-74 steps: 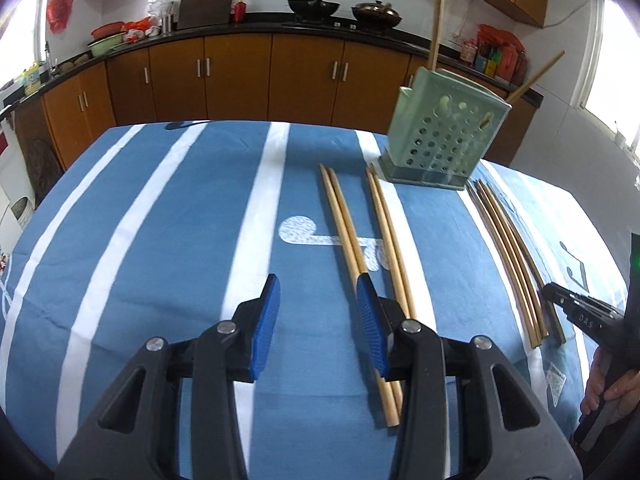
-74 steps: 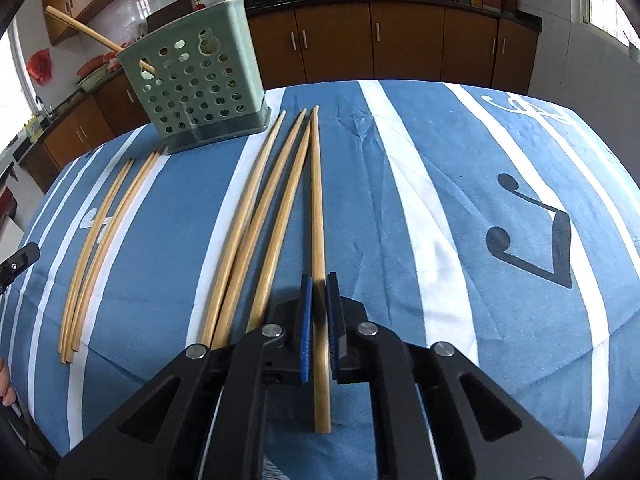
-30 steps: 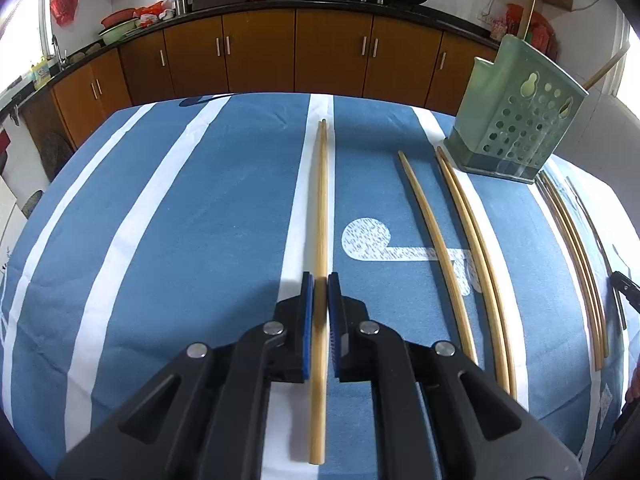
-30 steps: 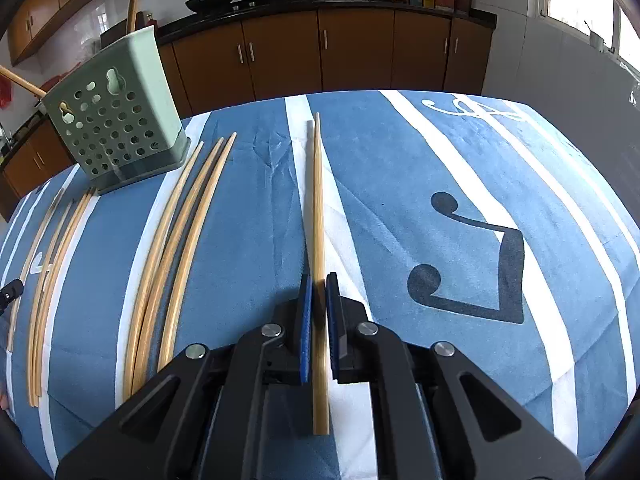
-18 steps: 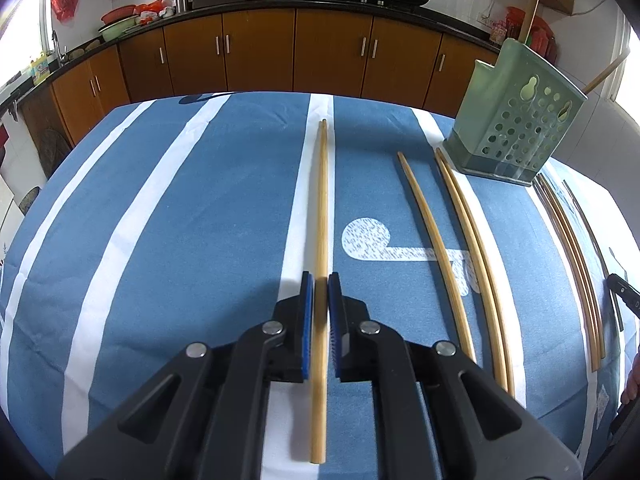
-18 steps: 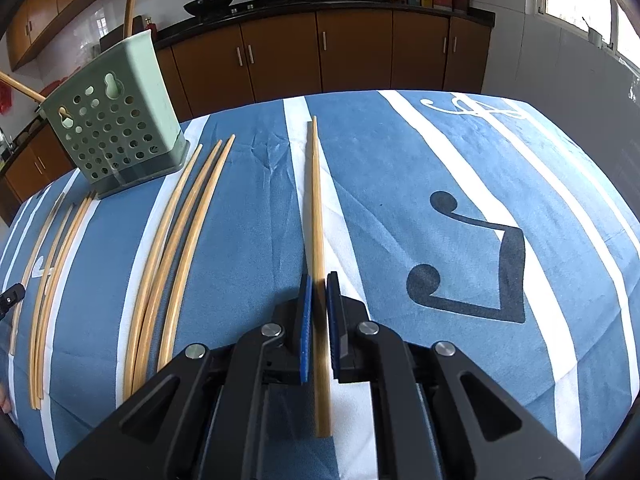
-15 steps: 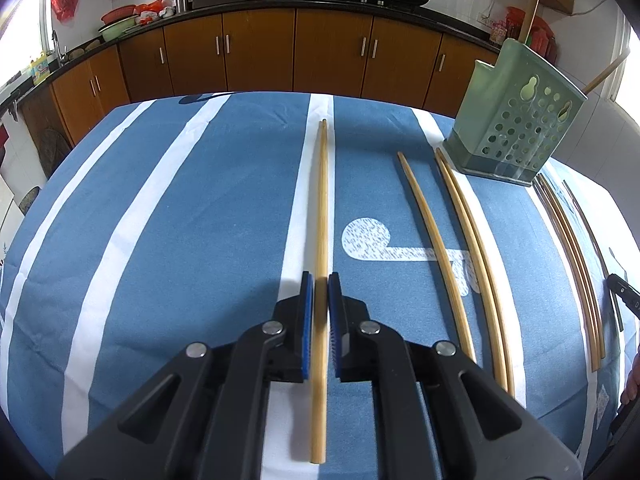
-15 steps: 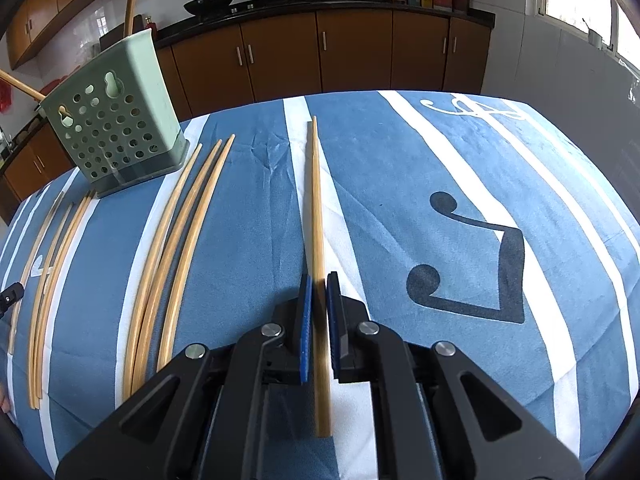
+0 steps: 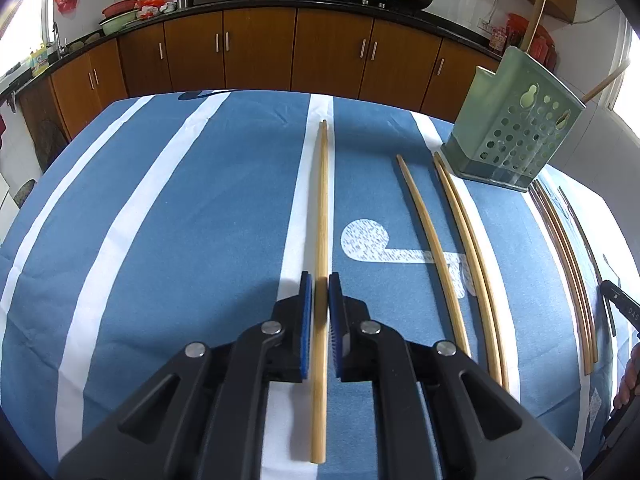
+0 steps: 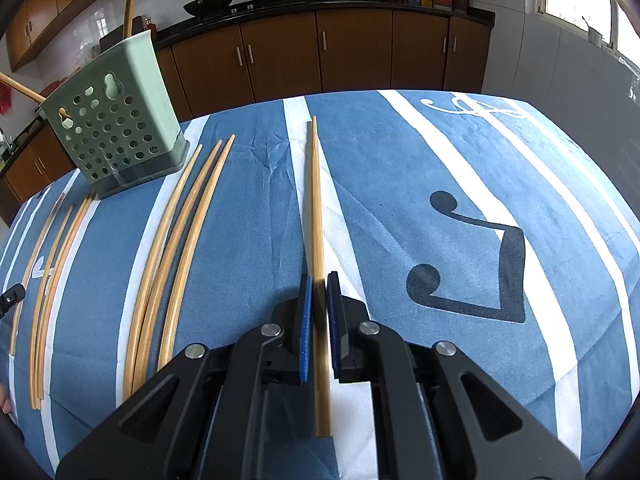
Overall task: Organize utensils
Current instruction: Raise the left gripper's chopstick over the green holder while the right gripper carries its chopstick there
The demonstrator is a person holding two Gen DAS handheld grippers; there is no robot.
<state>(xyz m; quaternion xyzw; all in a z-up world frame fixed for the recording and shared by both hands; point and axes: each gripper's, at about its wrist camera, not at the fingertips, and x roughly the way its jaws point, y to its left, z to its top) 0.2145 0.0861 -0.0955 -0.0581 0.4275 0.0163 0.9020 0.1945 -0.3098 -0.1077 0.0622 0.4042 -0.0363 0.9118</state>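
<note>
Black plastic left gripper (image 9: 320, 292), blue ribbed fingers (image 9: 306, 320), silver screws, matching right gripper (image 10: 318, 292)

Both wrist views sit low over the blue white-striped cloth worktop (image 9: 180, 220), facing brown wooden kitchen cabinets (image 10: 352, 52); both share the perforated pale-green plastic utensil basket (image 9: 516, 132).

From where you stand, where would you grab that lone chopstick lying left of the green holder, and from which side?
Probably near its close end, coming straight down with a pad on either side. The single chopstick lies flat on the cloth, lengthwise toward the green holder, with open space on both sides. Both hand-held grippers already hold one each, the left hand-held gripper low on its chopstick.
</note>
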